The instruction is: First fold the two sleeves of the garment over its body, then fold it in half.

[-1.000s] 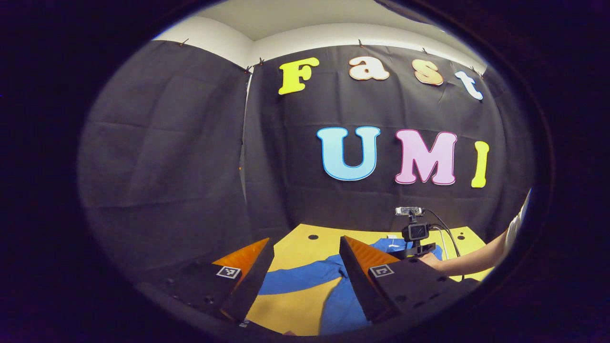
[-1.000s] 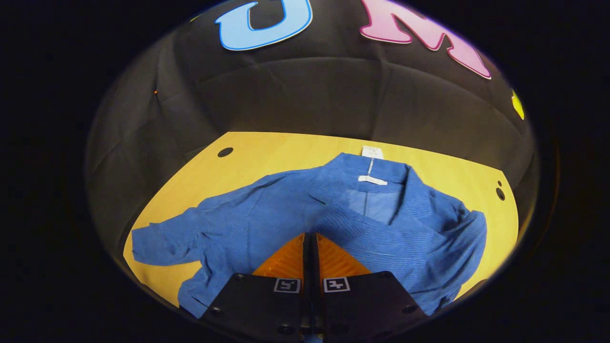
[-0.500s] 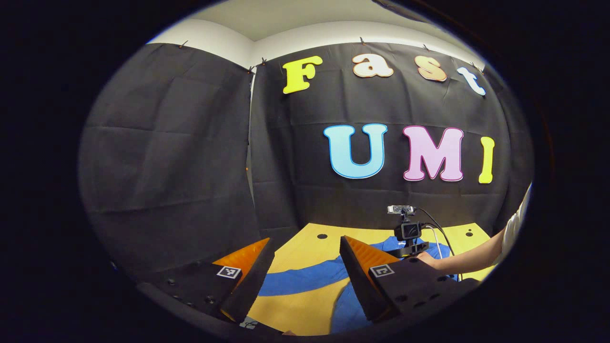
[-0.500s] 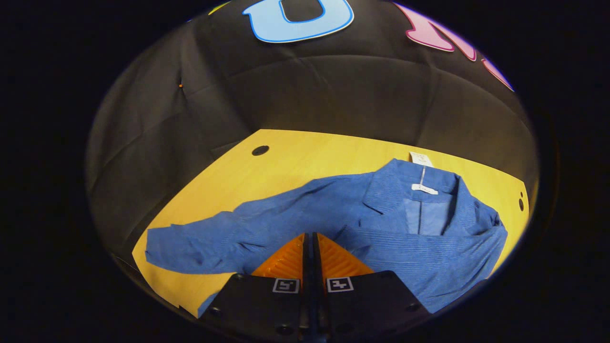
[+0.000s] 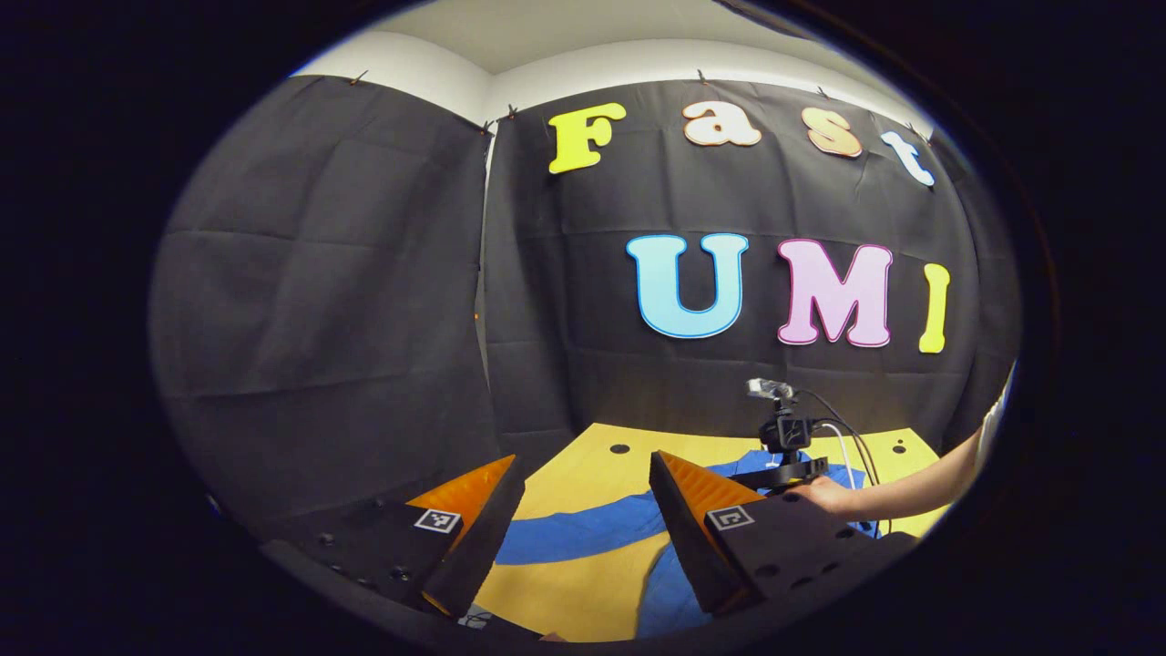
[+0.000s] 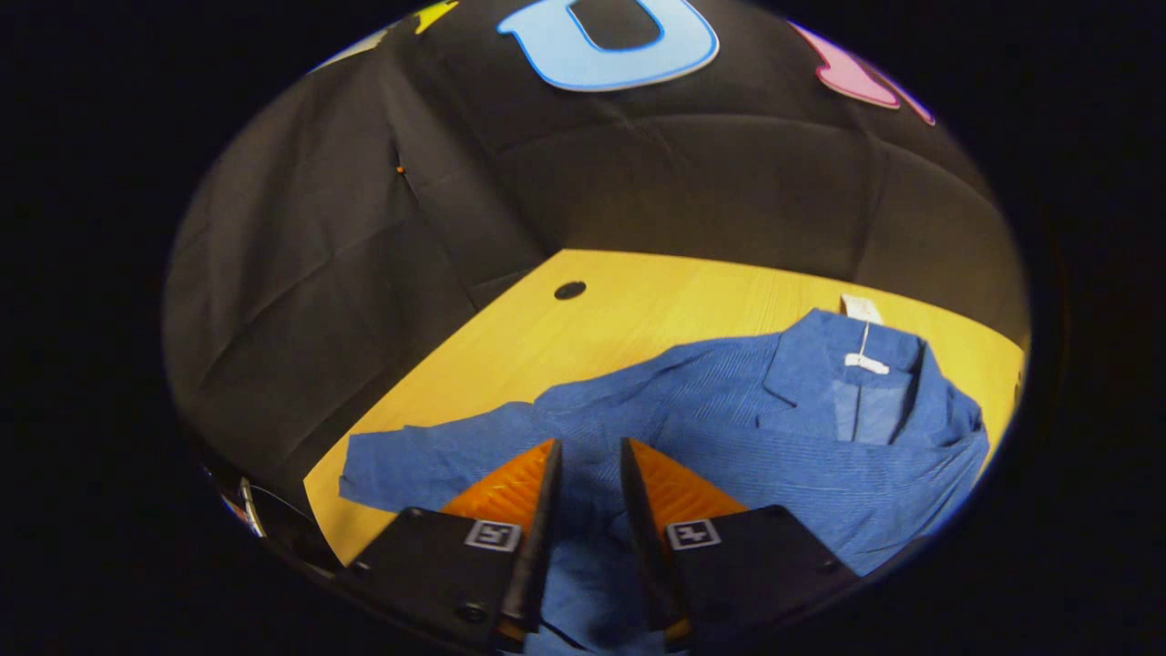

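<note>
Right gripper (image 6: 590, 456) is parted narrowly over the blue jacket (image 6: 729, 437) on the tabletop (image 6: 619, 310); left gripper (image 5: 583, 469) is held wide, empty.

Nothing legible is showing: white neck label (image 6: 865, 363) and hang tag (image 6: 860, 308) on blue garment (image 6: 729, 428) are looking too small, possibly printed, unreadable.

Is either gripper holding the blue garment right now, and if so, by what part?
Nothing is held. The right gripper is open above the blue garment, and the left gripper is open over the table.
</note>
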The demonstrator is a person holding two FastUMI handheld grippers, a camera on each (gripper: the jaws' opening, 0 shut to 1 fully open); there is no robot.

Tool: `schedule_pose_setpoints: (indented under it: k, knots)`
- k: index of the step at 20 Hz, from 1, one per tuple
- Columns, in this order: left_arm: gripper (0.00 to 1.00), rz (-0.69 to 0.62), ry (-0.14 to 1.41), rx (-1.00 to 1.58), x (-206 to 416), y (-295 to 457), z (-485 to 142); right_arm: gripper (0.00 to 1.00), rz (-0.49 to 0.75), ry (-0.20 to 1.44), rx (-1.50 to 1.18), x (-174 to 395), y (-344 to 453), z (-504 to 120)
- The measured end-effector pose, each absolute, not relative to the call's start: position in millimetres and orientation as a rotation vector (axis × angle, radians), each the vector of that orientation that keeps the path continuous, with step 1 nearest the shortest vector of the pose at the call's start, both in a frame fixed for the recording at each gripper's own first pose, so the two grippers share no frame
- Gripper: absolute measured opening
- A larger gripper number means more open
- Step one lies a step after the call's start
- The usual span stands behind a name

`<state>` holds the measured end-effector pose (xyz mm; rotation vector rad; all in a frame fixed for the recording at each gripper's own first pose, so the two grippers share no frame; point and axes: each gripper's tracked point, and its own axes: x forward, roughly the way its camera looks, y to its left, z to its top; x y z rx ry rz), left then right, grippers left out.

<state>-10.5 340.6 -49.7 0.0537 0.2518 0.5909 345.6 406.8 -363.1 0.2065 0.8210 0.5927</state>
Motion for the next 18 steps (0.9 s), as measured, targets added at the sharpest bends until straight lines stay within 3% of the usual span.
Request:
schedule_pose_setpoints:
  k: [1,3,5,12,18]
  knots:
    - [0.80,0.585,0.249,0.035,-7,342,-52,0.46,0.585,0.793,0.201,345,397,-351]
    - [0.80,0.579,0.243,0.020,0,350,-59,0.77,0.550,0.728,0.185,342,368,-324]
    - [0.80,0.579,0.247,0.033,8,362,-70,0.89,0.501,0.679,0.194,336,338,-298]
    - [0.80,0.665,0.304,0.018,48,453,-139,0.88,0.361,0.568,0.222,295,249,-236]
    - [0.83,0.765,0.576,-0.093,43,518,-254,0.89,0.193,0.629,0.206,257,176,-251]
